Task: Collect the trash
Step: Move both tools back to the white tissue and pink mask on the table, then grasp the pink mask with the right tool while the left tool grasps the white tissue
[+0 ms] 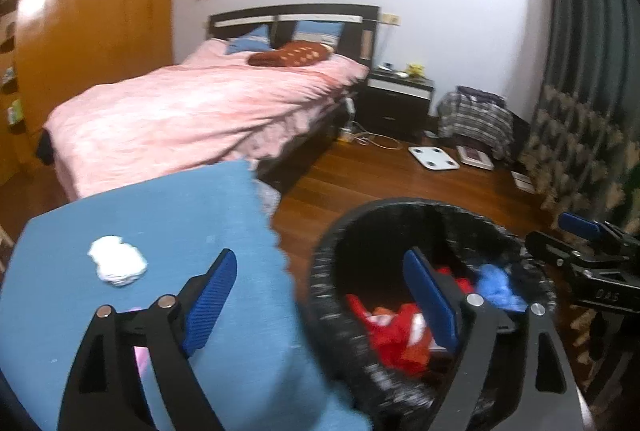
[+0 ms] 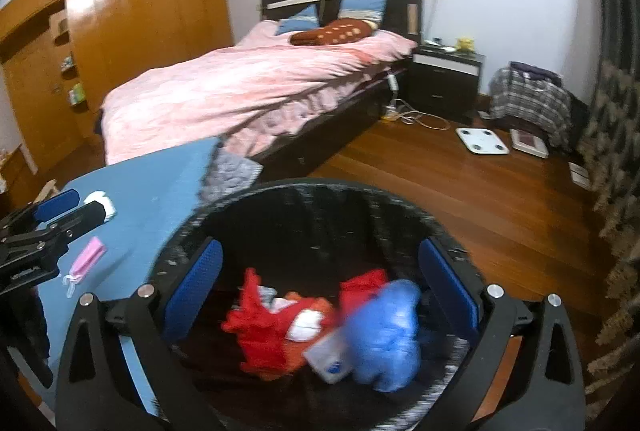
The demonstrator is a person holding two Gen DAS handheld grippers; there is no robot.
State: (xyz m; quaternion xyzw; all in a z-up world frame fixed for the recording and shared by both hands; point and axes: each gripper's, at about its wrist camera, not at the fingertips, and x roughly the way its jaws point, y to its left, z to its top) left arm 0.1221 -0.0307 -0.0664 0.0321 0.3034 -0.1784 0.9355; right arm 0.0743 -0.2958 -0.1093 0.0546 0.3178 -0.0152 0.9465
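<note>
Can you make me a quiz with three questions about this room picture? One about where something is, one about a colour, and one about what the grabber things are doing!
1. Where is the white crumpled tissue?
A. In the bin
B. On the blue cloth
C. On the bed

2. What colour is the blanket on the bed?
A. Pink
B. Green
C. Yellow

3. How do the jaws of the right gripper stand?
A. Shut on a wrapper
B. Shut on nothing
C. Open over the bin

Answers:
1. B: the tissue lies on the blue cloth, beside the black bin.
2. A: the blanket is plainly pink.
3. C: its fingers are spread wide with the blue wrapper lying in the bin below.
</note>
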